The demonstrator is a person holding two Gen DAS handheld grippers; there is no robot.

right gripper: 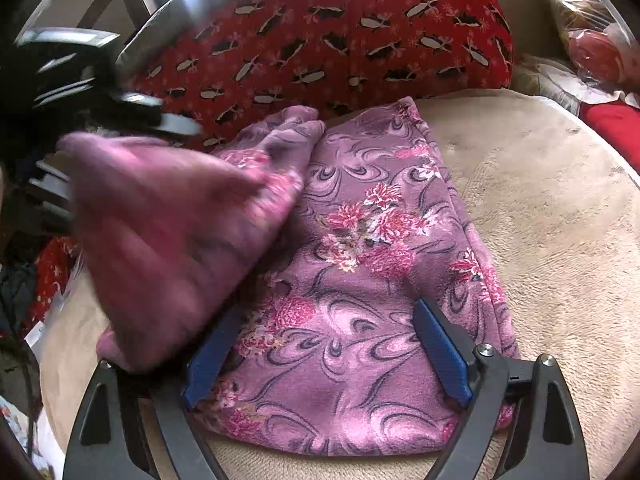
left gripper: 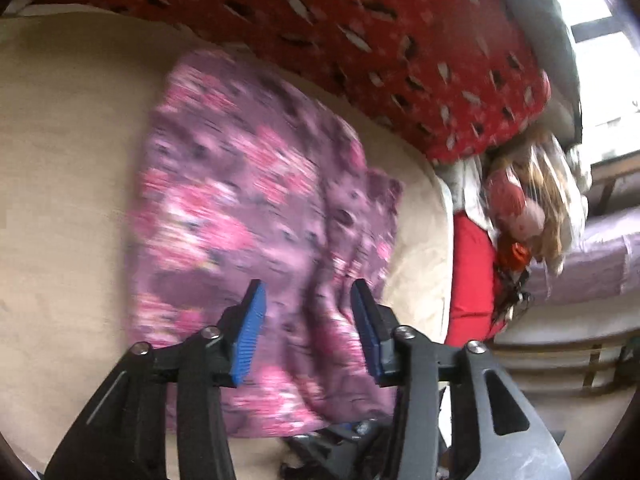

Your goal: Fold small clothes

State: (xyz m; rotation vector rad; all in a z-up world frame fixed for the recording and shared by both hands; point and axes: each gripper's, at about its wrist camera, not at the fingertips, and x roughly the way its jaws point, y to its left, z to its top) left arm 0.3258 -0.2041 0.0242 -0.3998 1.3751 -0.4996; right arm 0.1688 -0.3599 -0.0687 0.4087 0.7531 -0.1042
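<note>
A small purple garment with pink flowers [right gripper: 360,280] lies on a beige fleece surface [right gripper: 560,240]. It also shows in the left wrist view [left gripper: 240,208], blurred by motion. My right gripper [right gripper: 324,312] is open just above its near part, blue pads apart. A blurred flap of the same garment [right gripper: 168,240] stands raised at the left in the right wrist view, below a dark blurred shape [right gripper: 80,88] that may be my other gripper. My left gripper [left gripper: 308,292] is open over the garment, nothing between its pads.
A red pillow with black and white print [right gripper: 340,32] lies behind the garment, also in the left wrist view [left gripper: 380,40]. A doll with long hair [left gripper: 528,200] and red fabric [left gripper: 472,280] sit beside the beige surface [left gripper: 60,200]. Plastic-wrapped items [right gripper: 592,40] are at the far right.
</note>
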